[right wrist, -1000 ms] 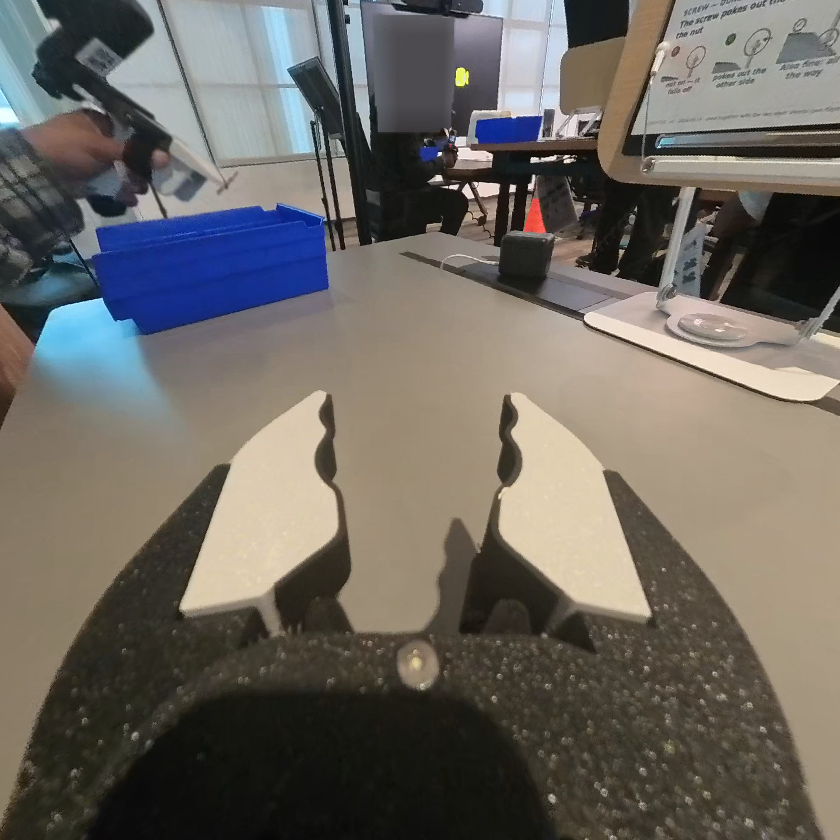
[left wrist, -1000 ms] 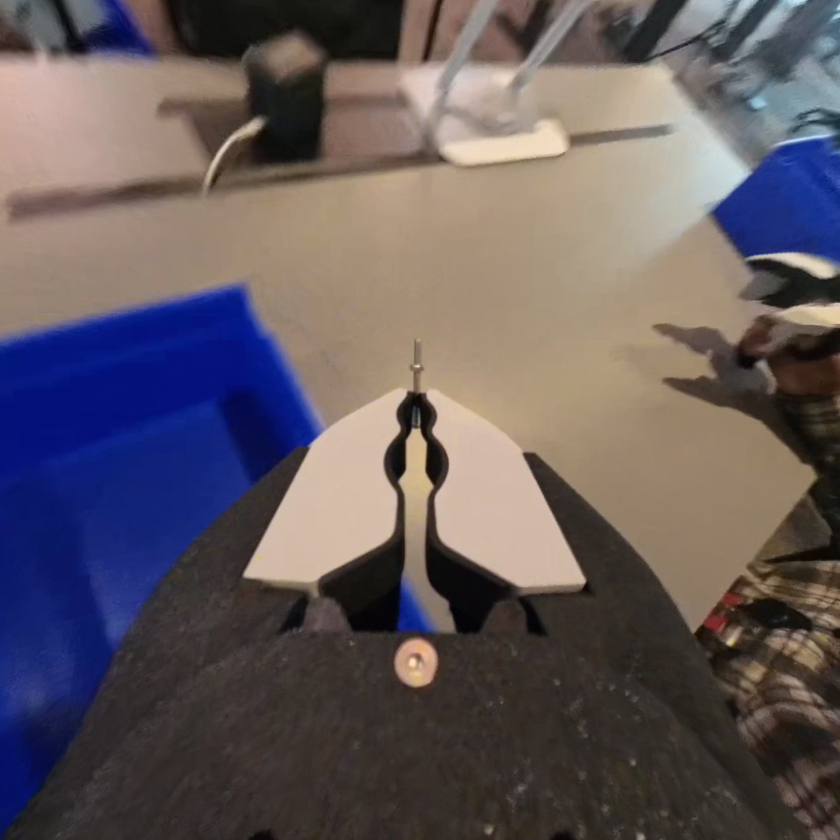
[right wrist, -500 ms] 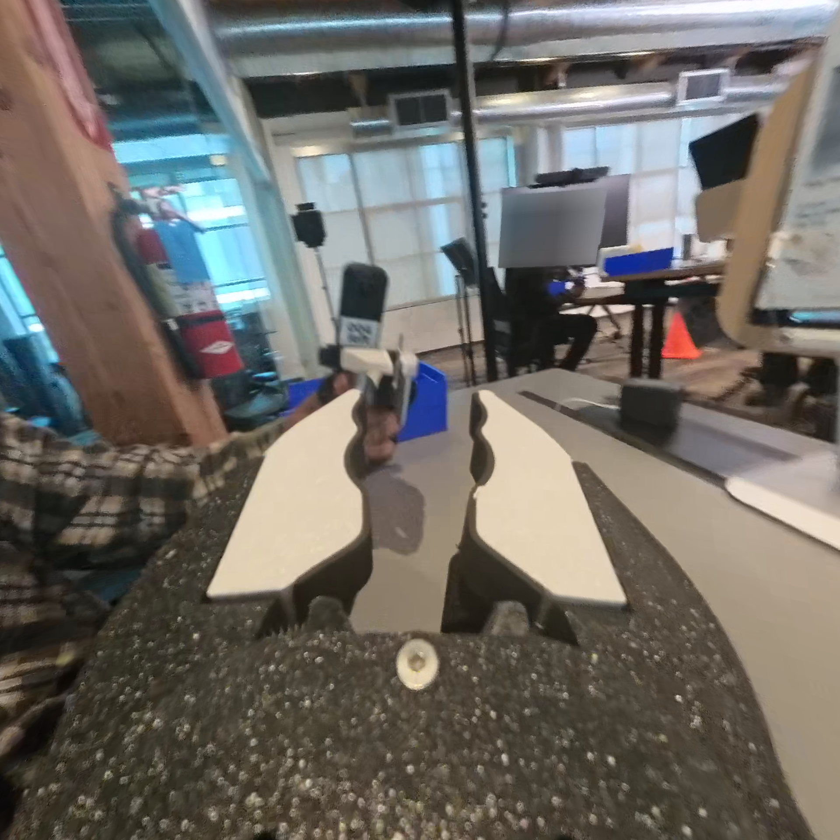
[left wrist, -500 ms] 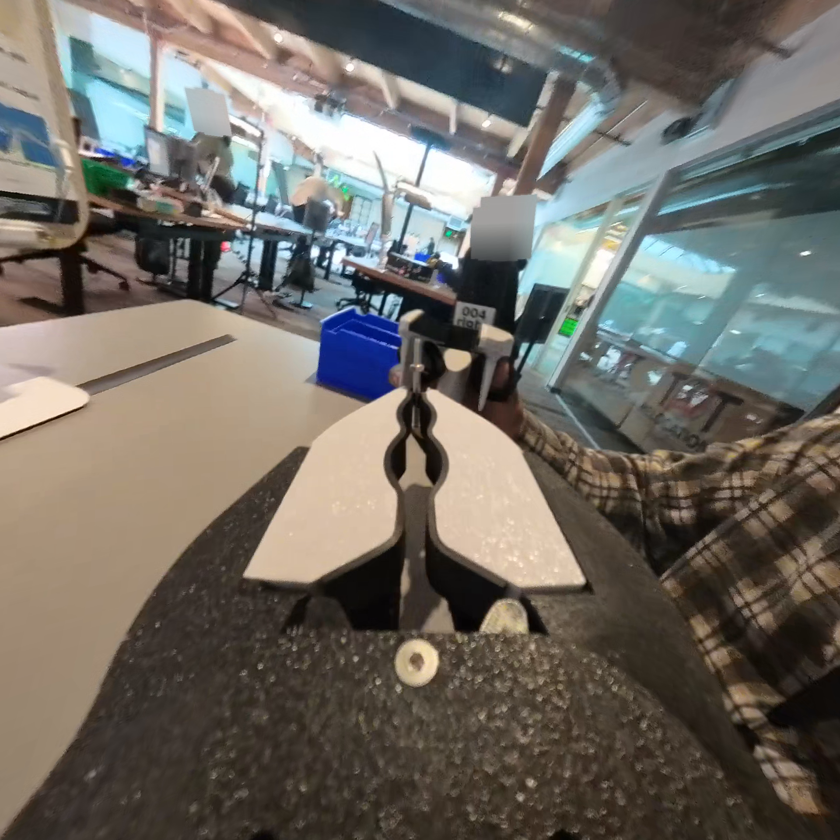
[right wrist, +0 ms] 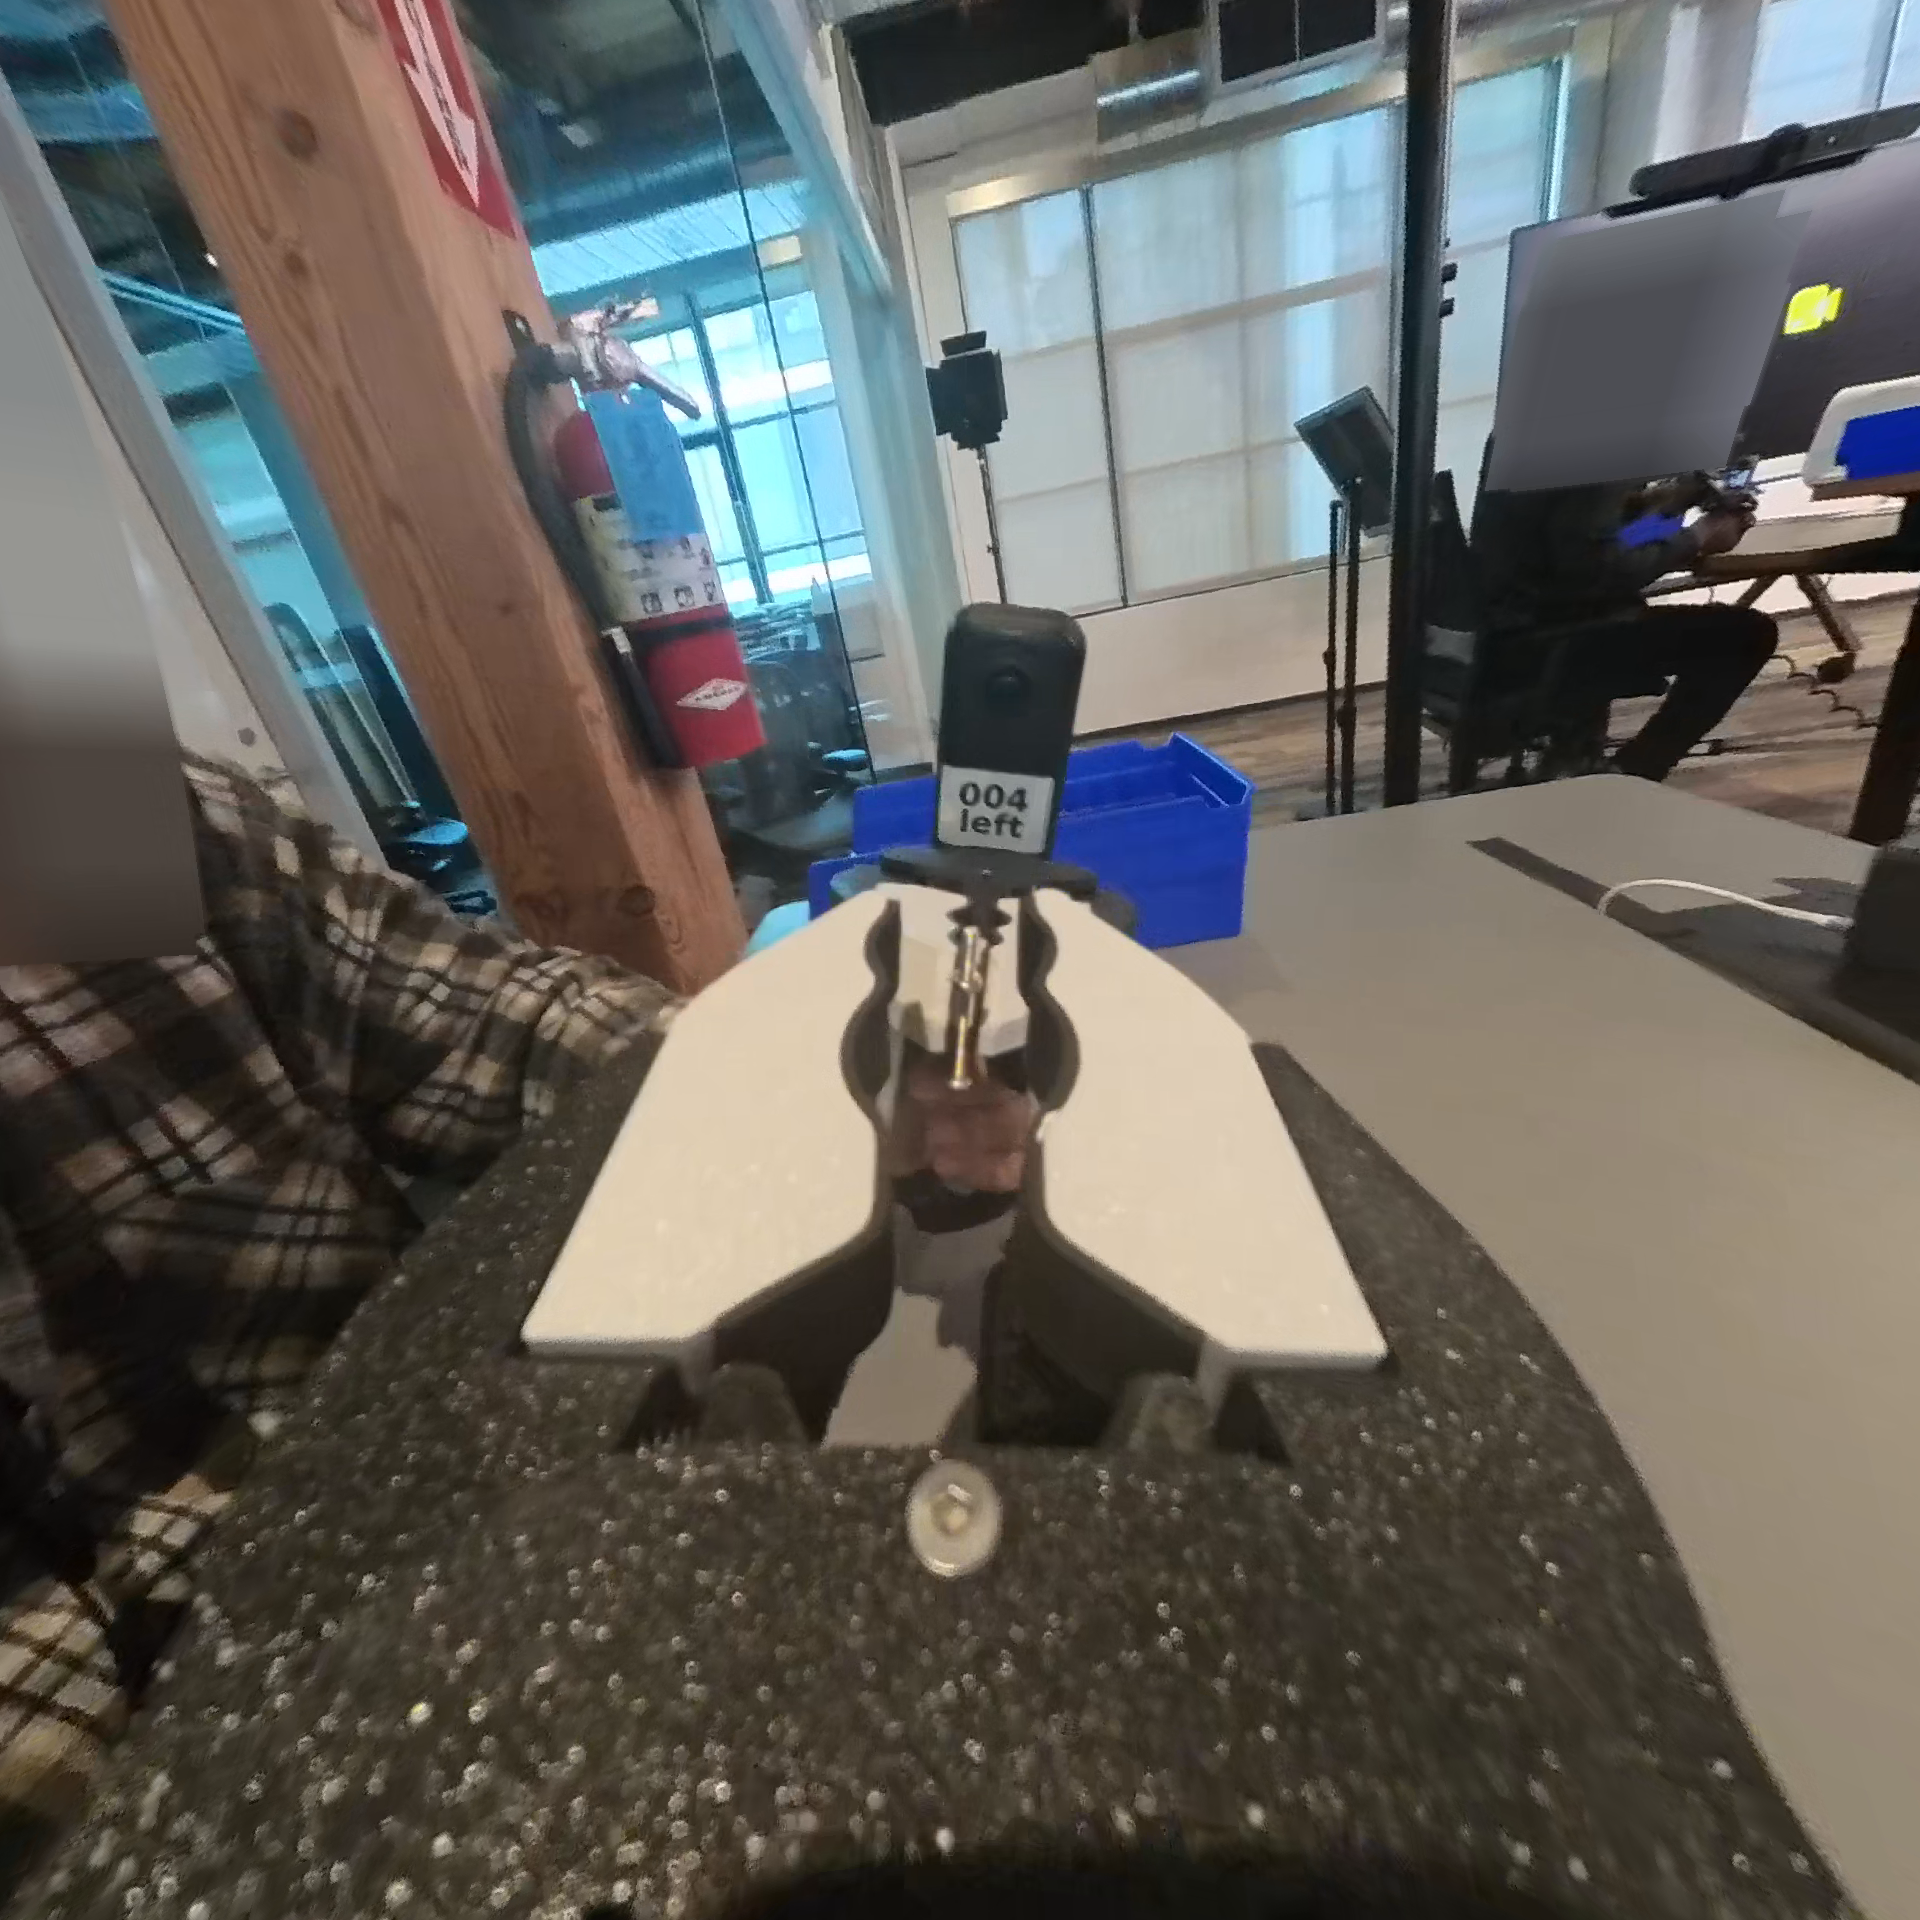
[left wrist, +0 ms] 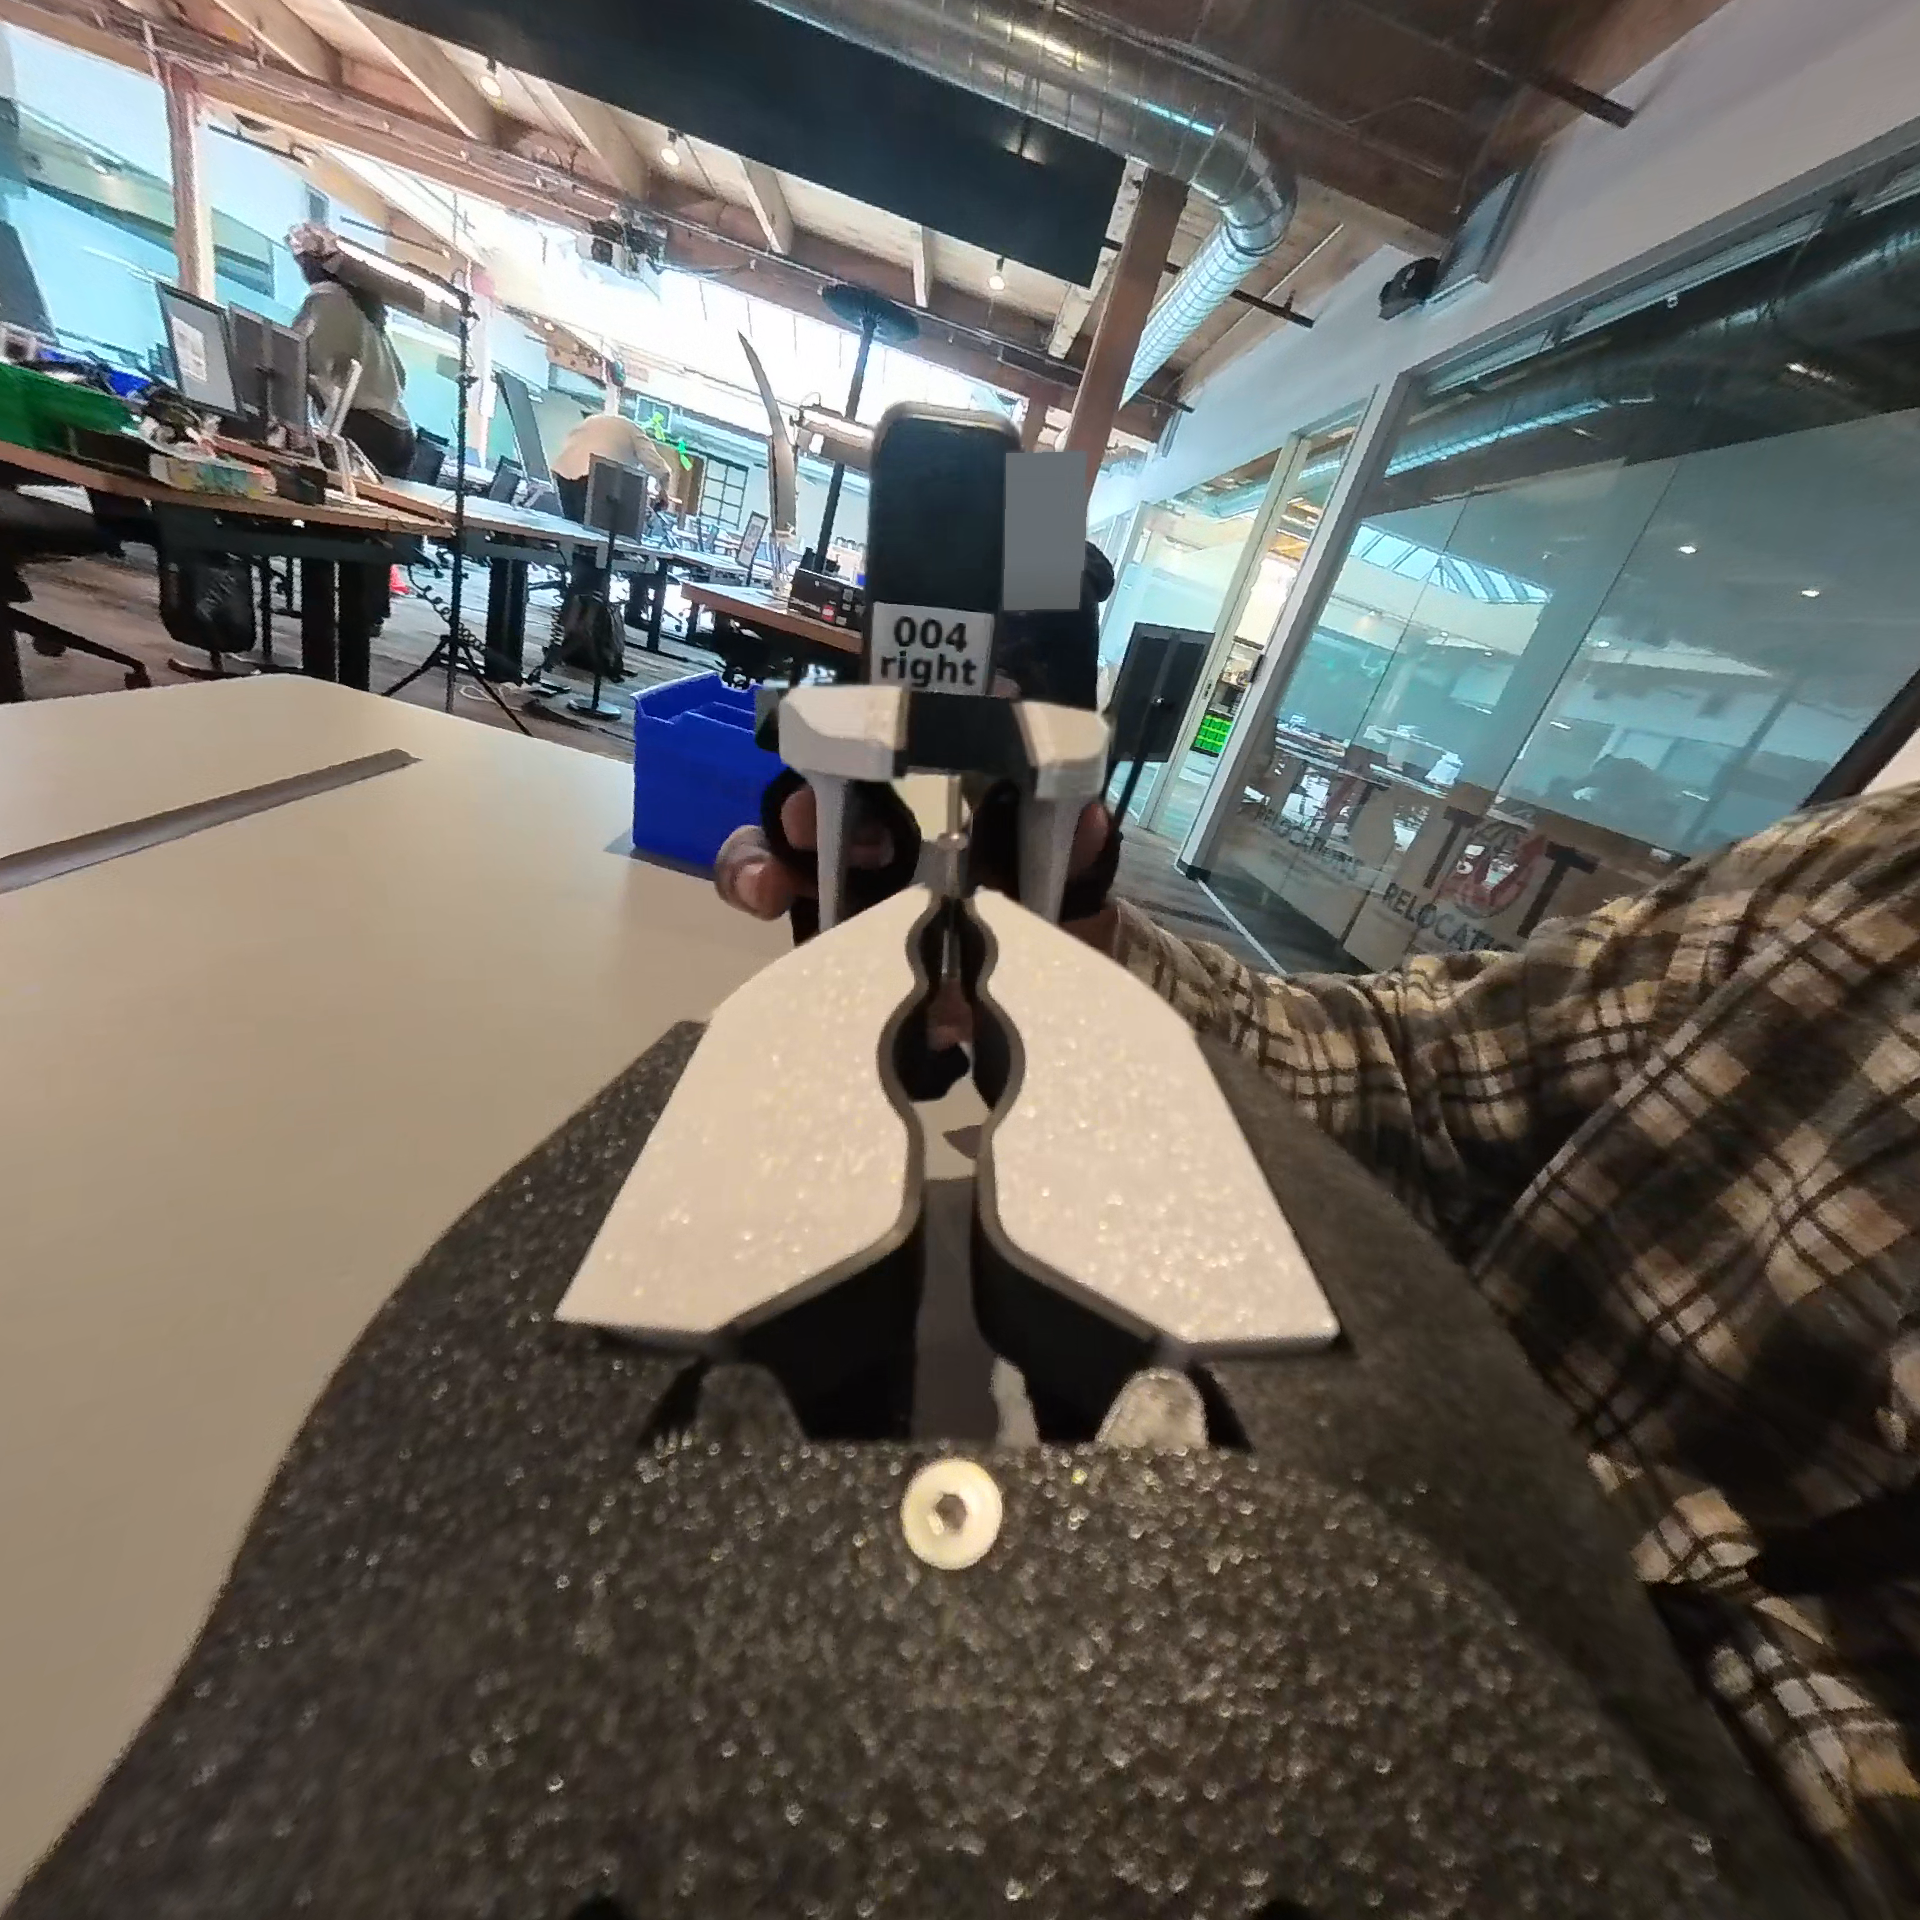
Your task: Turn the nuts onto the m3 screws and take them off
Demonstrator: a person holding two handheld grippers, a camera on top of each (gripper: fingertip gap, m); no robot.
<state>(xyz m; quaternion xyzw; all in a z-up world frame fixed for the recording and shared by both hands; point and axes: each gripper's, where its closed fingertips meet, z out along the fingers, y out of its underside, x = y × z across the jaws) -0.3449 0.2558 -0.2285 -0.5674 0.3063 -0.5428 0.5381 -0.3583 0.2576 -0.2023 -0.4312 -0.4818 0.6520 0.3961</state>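
Note:
My left gripper (left wrist: 948, 920) is shut on a thin m3 screw (left wrist: 948, 854), which sticks out forward from its tips with a small nut on the shaft. My right gripper (right wrist: 961, 923) is open and faces the left one head-on. Its two fingers (left wrist: 831, 831) stand on either side of the screw without touching it. In the right wrist view the screw (right wrist: 966, 1003) points toward me between my open fingers, held by the left gripper (right wrist: 964, 1023). Both grippers are held in the air above the grey table (left wrist: 312, 987).
A blue bin (left wrist: 696, 769) stands on the table's far edge behind the right gripper. Another blue bin (right wrist: 1143, 852) stands behind the left gripper. Plaid sleeves (left wrist: 1558, 1143) fill the side toward the person. A black box with a white cable (right wrist: 1881, 935) sits at the right. My two grippers' fingertips are within a few centimetres of each other.
Both grippers have lifted off the table and turned to face each other. They have come close, so the screw now sits between the right gripper's fingers, which have narrowed but stay open.

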